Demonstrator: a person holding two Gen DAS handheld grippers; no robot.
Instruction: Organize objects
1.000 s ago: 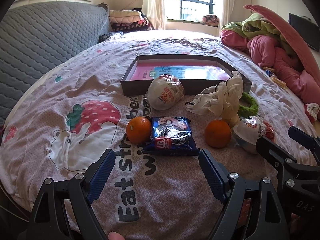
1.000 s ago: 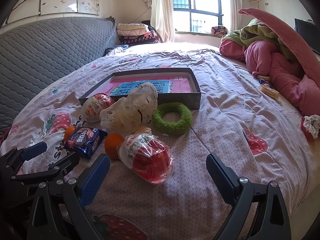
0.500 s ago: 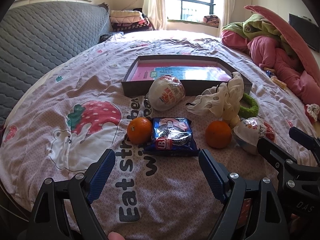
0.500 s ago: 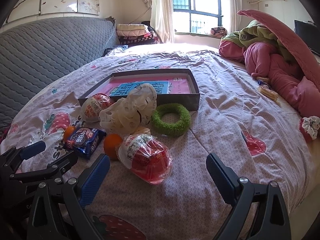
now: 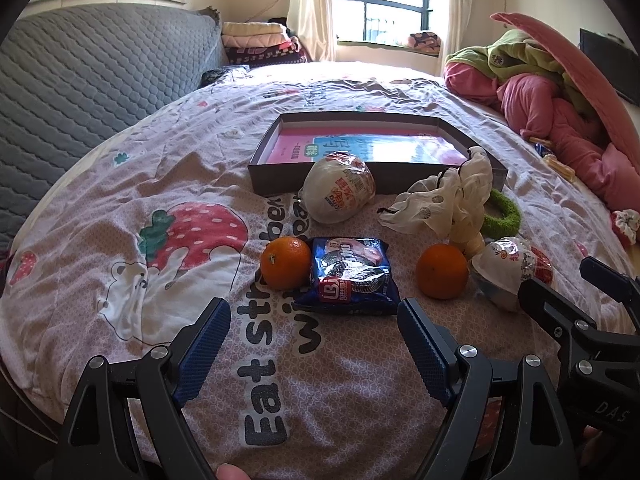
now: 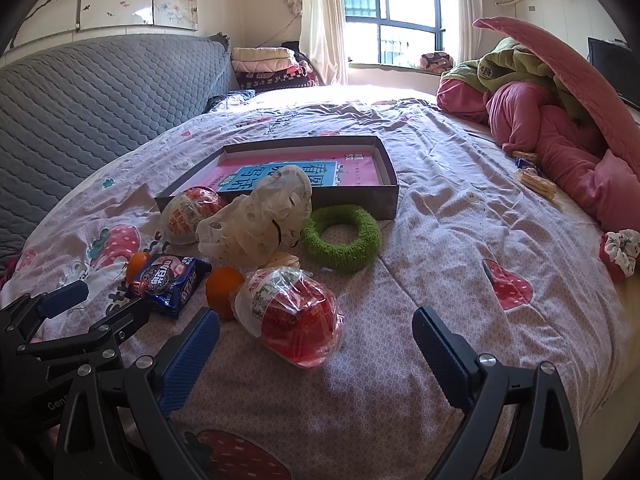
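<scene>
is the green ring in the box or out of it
Out. The green ring lies on the bedspread beside the box, near its front corner.

Bright daylight from window (image 5: 384, 4), blown-out glare, soft shadows, fisheye-warped dark corners

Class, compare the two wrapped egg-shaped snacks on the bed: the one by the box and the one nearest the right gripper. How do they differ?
The egg by the box shows mostly white wrapping with red print; the nearer egg shows a largely red half. The first lies against the dark box; the second lies apart from it, beside an orange, just ahead of the open right gripper. Both are egg-shaped and wrapped in crinkly clear plastic.
</scene>
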